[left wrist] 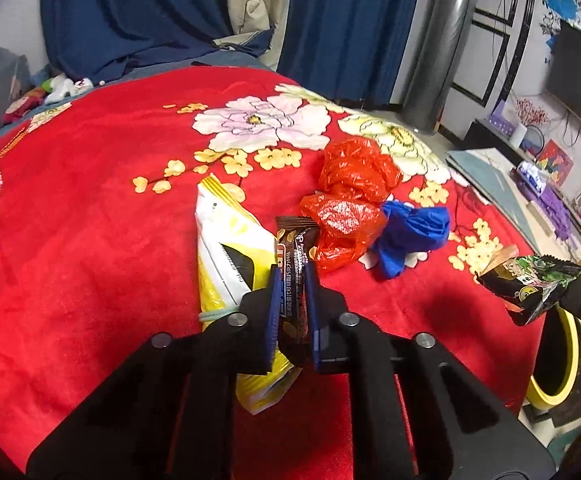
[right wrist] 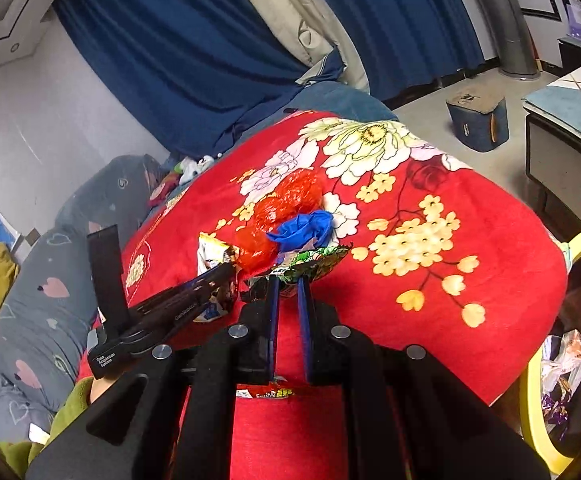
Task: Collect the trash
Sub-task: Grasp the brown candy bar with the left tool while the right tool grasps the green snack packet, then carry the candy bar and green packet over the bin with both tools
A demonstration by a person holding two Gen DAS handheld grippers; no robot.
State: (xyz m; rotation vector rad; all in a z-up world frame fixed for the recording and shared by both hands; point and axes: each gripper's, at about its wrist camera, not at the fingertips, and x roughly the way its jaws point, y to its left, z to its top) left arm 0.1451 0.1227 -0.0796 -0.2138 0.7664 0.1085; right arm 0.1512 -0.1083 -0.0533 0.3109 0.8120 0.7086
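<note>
A: Left gripper (left wrist: 293, 280)?
B: Jaws clamped on brown snack bar wrapper (left wrist: 295, 264), over yellow chip bag (left wrist: 226, 248) on the red blanket (left wrist: 90, 200).
A: Right gripper (right wrist: 288, 280)?
B: Jaws pinching green wrapper (right wrist: 310, 260), yellow-rimmed bin (right wrist: 530, 392) beside it. Beyond: red plastic bag (left wrist: 350, 200) touching blue bag (left wrist: 410, 236).

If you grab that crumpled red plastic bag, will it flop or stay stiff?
The red plastic bag would probably flop: it looks thin and already lies crumpled. It is likely very light, and its shiny film may slip.
</note>
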